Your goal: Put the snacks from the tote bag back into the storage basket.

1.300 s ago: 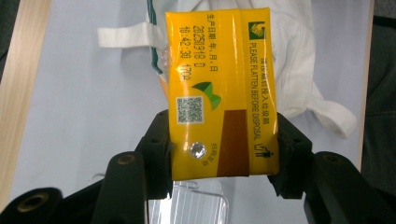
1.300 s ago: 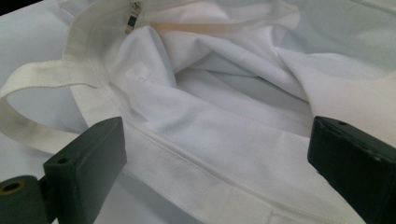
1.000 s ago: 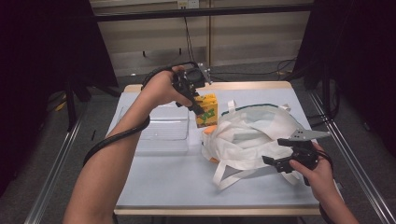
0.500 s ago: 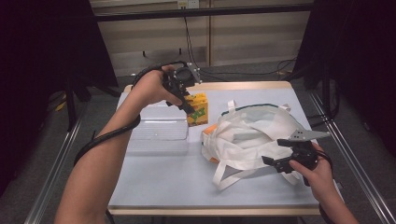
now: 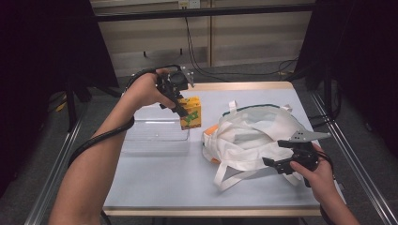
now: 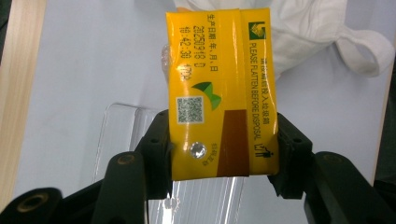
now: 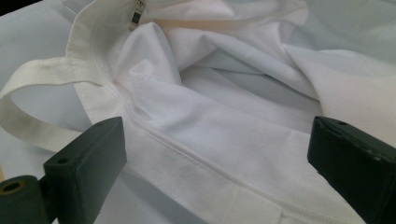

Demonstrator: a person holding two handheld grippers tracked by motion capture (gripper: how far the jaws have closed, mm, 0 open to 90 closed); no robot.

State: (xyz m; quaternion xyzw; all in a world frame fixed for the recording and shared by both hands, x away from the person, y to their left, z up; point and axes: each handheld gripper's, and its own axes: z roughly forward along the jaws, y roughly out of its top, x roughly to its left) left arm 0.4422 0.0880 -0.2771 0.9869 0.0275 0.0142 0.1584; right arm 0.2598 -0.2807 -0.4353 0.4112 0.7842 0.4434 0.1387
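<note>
Left claw [image 5: 180,108], clenched on carton [image 5: 191,113], has carried it from bag [image 5: 256,133] toward tray [image 5: 155,136]; right claw [image 5: 277,165] gapes at bag rim.

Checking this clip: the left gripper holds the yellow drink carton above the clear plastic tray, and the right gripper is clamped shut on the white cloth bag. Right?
Not quite. The right gripper is open, its jaws standing apart over the white cloth bag, as the right gripper view shows. The left gripper does hold the yellow drink carton above the clear plastic tray.
</note>
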